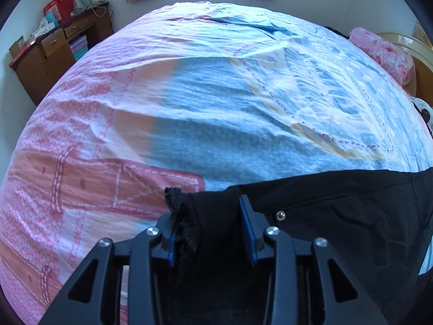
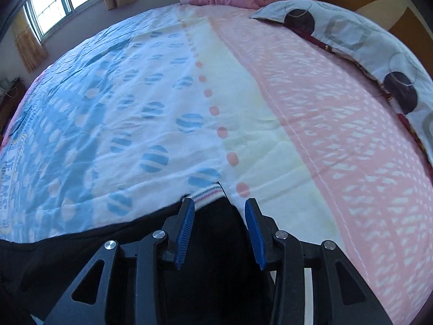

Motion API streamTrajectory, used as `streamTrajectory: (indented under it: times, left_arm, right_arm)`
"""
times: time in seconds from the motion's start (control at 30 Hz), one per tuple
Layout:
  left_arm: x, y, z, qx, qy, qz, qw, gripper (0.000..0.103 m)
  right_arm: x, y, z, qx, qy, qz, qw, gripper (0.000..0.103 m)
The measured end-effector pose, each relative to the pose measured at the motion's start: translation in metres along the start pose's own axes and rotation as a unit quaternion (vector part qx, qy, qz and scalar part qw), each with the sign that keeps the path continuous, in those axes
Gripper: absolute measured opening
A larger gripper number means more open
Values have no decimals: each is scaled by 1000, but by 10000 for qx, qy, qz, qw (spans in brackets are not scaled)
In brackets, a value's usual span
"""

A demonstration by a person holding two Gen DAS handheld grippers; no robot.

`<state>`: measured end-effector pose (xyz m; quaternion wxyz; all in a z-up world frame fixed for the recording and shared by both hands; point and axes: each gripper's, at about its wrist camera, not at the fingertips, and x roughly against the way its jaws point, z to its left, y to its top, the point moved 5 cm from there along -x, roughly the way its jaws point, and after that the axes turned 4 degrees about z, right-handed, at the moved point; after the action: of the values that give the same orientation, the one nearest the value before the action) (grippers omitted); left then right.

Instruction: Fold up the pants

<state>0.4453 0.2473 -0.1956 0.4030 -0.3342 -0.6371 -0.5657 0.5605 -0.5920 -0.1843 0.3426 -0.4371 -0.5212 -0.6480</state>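
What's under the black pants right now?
The black pants lie on the patterned bedsheet, which shows all around their upper edge. Both the left gripper and right gripper have bunched pants fabric between their pads. Anything beneath the fabric is covered.

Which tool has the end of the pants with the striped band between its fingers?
The right tool: a pink-and-blue striped band shows at the black pants' edge between its fingers. The left tool holds only plain black cloth with a frayed edge.

left gripper (image 1: 207,216): clamped, angled down | right gripper (image 2: 219,216): clamped, angled down
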Motion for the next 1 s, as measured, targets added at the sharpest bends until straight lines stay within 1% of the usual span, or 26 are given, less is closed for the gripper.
streamTrajectory:
  times: [0.03, 0.07, 0.1, 0.17, 0.2, 0.27, 0.4, 0.43, 0.5, 0.6, 0.63, 0.7, 0.77, 0.8, 0.87, 0.9, 0.93, 1.0]
  left_arm:
    - [0, 0, -1, -26, 13, -15, 10000, 37]
    - [0, 1, -1, -67, 17, -36, 10000, 33]
    - [1, 1, -2, -119, 12, -49, 9999, 31]
    - [7, 3, -3, -165, -68, -83, 9998, 23]
    - [11, 4, -3, -152, -112, -117, 9998, 23]
    - [25, 5, -2, -216, -183, -246, 9993, 21]
    - [68, 2, 6, -111, -518, -684, 9962, 21]
    - [80, 1, 9, -85, -597, -794, 9950, 21]
    - [108, -7, 13, -92, -778, -1067, 9912, 21]
    - [148, -28, 20, -111, -1095, -1471, 9830, 21]
    - [160, -37, 22, -118, -1213, -1600, 9796, 21]
    - [182, -61, 28, -172, -1398, -1820, 9731, 21]
    - [198, -87, 32, -311, -1536, -2024, 9667, 21]
    - [202, -101, 36, -325, -1575, -2045, 9656, 21]
    - [204, -128, 43, -326, -1684, -2057, 9635, 21]
    - [202, -142, 47, -300, -1727, -2042, 9631, 21]
    - [196, -154, 51, -280, -1724, -1982, 9645, 22]
    - [178, -181, 60, -264, -1714, -1791, 9684, 23]
  right_arm:
    - [-2, 0, 1, -21, 56, -30, 10000, 41]
    - [-2, 0, 1, -61, 97, -79, 9999, 34]
    - [-1, -1, 3, -81, 201, -79, 9997, 20]
    - [9, -4, 6, 9, 128, -148, 9998, 6]
    - [12, -3, 8, 29, 146, -167, 9998, 6]
    - [33, -7, 10, 81, 220, -316, 9992, 6]
    - [95, -26, 10, 252, 454, -759, 9958, 5]
    - [117, -35, 9, 291, 562, -926, 9937, 5]
    - [146, -49, 7, 350, 710, -1139, 9903, 5]
    - [196, -88, -4, 466, 923, -1457, 9839, 5]
    - [206, -98, -6, 484, 964, -1520, 9825, 5]
    - [230, -130, -15, 563, 1093, -1669, 9783, 5]
    - [252, -170, -27, 687, 1191, -1772, 9745, 5]
    - [255, -181, -31, 720, 1194, -1770, 9743, 5]
    - [258, -221, -43, 782, 1166, -1618, 9768, 6]
    - [256, -235, -47, 806, 1134, -1532, 9784, 6]
    - [250, -255, -54, 821, 1091, -1353, 9813, 6]
    - [239, -281, -63, 809, 1113, -1031, 9851, 6]
